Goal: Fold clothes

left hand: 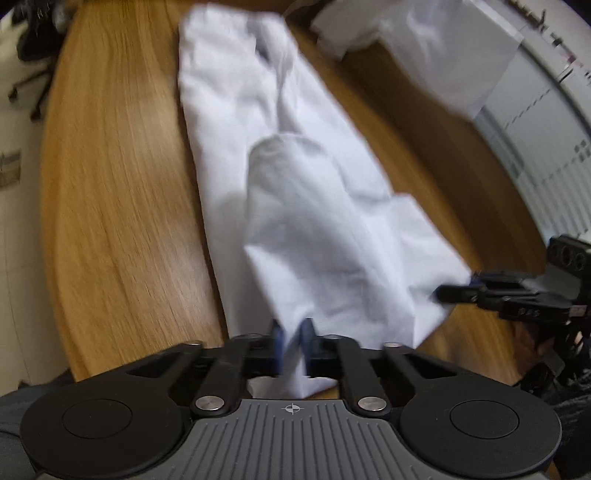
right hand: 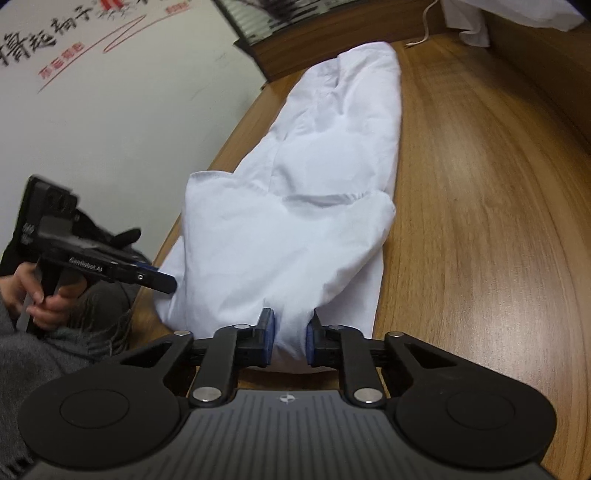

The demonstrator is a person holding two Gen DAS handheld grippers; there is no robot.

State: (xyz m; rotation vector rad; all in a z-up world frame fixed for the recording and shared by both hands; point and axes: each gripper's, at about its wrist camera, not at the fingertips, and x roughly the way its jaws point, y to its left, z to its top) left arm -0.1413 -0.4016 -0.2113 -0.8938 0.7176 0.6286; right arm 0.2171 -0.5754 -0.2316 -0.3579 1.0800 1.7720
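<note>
A long white garment (left hand: 288, 177) (right hand: 325, 155) lies lengthwise on the wooden table (left hand: 110, 184) (right hand: 480, 184), its near end doubled over and bunched. My left gripper (left hand: 293, 334) is shut on the near edge of the cloth, which is pinched between the blue pads. In the right wrist view, my right gripper (right hand: 290, 332) is shut on a fold of the same near edge, with cloth bulging between its pads. Each gripper shows in the other's view: the right gripper (left hand: 443, 293) at the garment's right corner, the left gripper (right hand: 166, 283) at its left corner near the table edge.
More white cloth (left hand: 424, 48) (right hand: 517, 14) is heaped at the table's far side, by a thin cable (right hand: 424, 29). An office chair (left hand: 33, 55) stands beyond the left edge. A person's hand (right hand: 48, 295) grips the left tool. A wall with writing (right hand: 92, 55) runs close along the table.
</note>
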